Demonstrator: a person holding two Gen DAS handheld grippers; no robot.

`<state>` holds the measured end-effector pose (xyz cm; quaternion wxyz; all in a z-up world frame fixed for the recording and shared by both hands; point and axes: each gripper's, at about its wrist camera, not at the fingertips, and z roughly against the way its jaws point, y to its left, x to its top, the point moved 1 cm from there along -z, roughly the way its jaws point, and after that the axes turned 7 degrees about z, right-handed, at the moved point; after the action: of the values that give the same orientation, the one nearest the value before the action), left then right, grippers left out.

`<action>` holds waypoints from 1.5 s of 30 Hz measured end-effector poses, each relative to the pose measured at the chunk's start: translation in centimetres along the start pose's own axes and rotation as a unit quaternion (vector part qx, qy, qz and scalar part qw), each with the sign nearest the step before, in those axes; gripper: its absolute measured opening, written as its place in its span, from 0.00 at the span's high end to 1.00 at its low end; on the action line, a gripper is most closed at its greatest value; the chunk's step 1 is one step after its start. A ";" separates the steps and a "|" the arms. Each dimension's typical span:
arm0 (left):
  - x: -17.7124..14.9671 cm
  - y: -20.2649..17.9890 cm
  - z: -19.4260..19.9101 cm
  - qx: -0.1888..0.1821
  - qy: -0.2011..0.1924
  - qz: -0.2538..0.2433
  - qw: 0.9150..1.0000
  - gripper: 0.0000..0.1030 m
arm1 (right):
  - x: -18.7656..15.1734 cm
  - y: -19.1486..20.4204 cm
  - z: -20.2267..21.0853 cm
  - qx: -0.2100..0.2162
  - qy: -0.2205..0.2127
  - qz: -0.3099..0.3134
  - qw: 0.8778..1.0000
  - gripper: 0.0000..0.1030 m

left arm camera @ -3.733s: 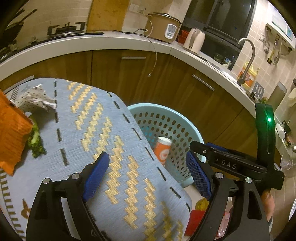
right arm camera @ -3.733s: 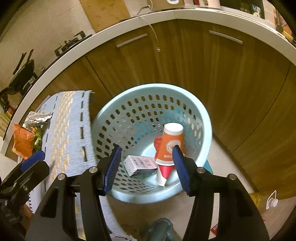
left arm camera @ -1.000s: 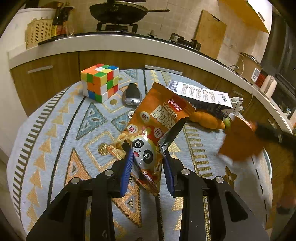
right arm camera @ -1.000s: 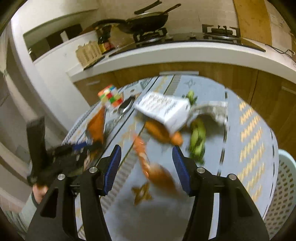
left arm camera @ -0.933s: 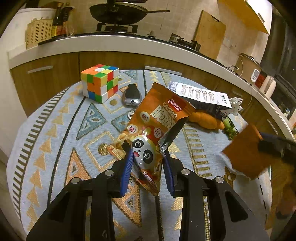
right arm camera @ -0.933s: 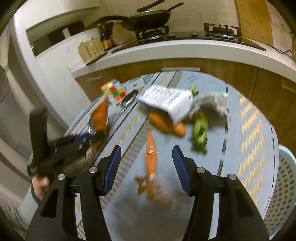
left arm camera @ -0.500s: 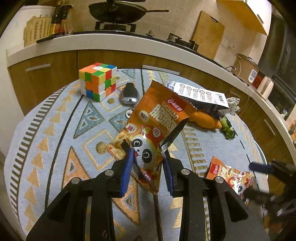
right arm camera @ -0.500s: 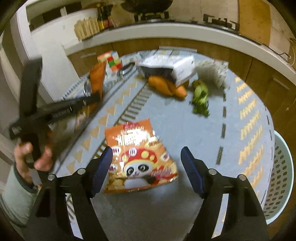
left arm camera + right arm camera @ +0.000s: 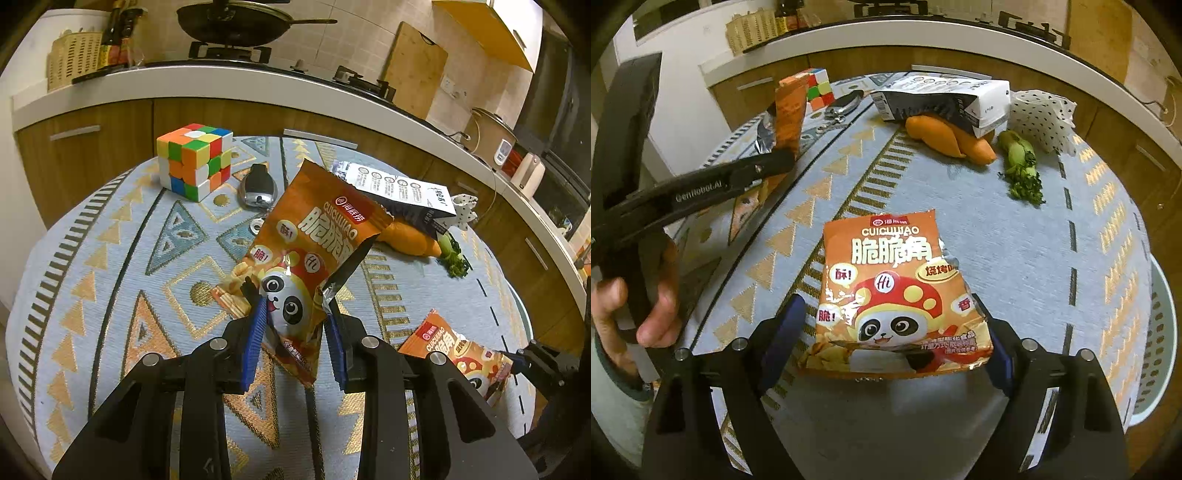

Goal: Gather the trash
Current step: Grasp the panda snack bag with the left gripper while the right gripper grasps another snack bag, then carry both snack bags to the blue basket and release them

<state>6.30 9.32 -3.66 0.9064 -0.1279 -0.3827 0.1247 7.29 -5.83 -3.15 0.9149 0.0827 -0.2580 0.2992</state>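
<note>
Right wrist view: the flat orange snack bag (image 9: 897, 295) lying on the cloth (image 9: 1015, 258) is straddled by the wide-open right gripper (image 9: 886, 332), which should be closed squarely on the crinkled bottom edge, while a second bag (image 9: 306, 251) is pinched upright in the left gripper (image 9: 293, 332).

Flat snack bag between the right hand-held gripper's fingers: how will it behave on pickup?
The snack bag is probably floppy: thin, crinkled foil lying flat on the table cloth. Likely light, since it looks empty and its top edge is torn. The open right hand-held gripper may slip on the glossy film.
</note>
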 end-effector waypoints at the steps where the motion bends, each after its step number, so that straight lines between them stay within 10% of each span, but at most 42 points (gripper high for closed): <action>1: 0.0 0.0 0.0 0.000 0.000 0.000 1.000 0.71 | -0.1 0.2 0.0 -0.009 0.001 0.002 1.000 0.20; 18: 0.0 -0.5 0.7 -0.005 -0.020 -0.008 1.000 0.74 | -1.5 -2.9 3.4 0.009 -0.038 -0.031 0.999 0.71; 33: -1.1 -10.6 4.6 -0.067 -0.051 -0.108 0.991 0.77 | -2.9 -10.3 9.7 -0.039 -0.121 -0.098 0.987 0.74; 45: -0.9 -22.2 1.5 -0.151 0.001 -0.169 0.974 0.77 | -7.6 -20.0 14.0 -0.118 -0.146 -0.195 0.963 0.74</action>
<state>7.44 -11.58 4.07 0.8848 -0.1971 -0.4125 -0.0902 7.90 -30.08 4.89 0.9113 0.0661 -0.4008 0.0669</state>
